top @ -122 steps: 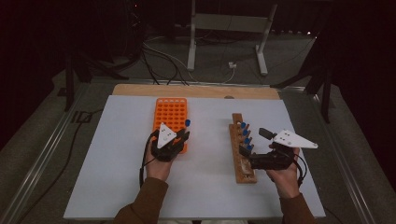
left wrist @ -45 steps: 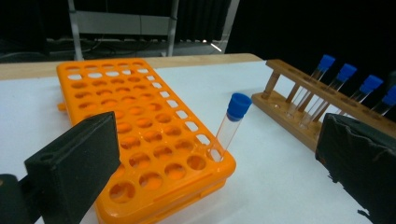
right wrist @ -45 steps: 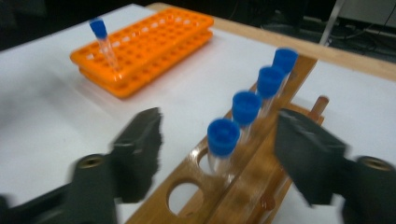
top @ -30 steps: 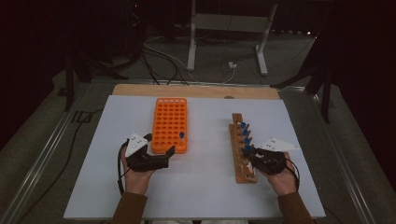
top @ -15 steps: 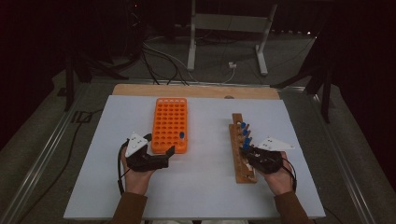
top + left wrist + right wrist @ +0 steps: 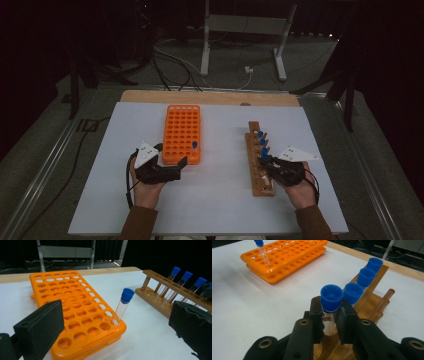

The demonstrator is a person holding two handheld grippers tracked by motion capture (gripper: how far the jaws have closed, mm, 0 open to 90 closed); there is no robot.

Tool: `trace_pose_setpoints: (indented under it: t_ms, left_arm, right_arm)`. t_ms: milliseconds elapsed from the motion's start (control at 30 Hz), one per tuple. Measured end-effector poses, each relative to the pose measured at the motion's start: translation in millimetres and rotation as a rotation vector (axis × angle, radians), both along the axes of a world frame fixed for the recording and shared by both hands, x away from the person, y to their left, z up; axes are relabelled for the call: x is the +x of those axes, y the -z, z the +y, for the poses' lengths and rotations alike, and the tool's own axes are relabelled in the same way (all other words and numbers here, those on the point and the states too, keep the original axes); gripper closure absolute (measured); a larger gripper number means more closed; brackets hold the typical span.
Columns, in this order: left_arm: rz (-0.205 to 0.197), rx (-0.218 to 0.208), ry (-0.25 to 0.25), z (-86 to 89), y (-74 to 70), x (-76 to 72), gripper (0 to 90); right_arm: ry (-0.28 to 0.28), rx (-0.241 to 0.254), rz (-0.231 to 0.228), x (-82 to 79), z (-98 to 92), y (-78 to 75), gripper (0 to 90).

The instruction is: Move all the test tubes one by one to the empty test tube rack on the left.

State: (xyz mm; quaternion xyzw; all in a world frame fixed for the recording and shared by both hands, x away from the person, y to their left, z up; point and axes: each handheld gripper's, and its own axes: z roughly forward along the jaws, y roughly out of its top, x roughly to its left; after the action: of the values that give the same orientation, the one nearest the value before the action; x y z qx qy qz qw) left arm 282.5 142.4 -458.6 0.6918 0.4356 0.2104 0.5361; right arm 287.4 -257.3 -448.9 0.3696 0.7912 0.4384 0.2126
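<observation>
An orange tube rack lies left of centre on the white table, with one blue-capped tube standing in a near-right hole. My left gripper rests open just in front of the rack. In the left gripper view its jaws stand wide apart, with the tube and rack beyond them. To the right, a wooden rack holds blue-capped tubes. My right gripper is shut just under the cap of the nearest tube, whose lower end is still in the rack. Three more tubes stand behind it.
The table's wooden far edge borders a dark floor with cables and a metal stand. White table surface separates the two racks. The person's forearms enter from the bottom edge.
Since about four seconds ago my left gripper has drawn back from the orange rack toward the front left. My right gripper has come down onto the wooden rack's tubes. Over the last second nothing moved.
</observation>
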Motion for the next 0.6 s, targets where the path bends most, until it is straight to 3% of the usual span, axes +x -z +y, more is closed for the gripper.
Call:
trace_pose_setpoints:
  t_ms: [600]
  left_arm:
    - [0.003,0.003,0.009,-1.9,1.4,0.4,0.9]
  right_arm:
    - [0.006,0.04,-0.027,-4.7,-6.2,-20.0,77.2]
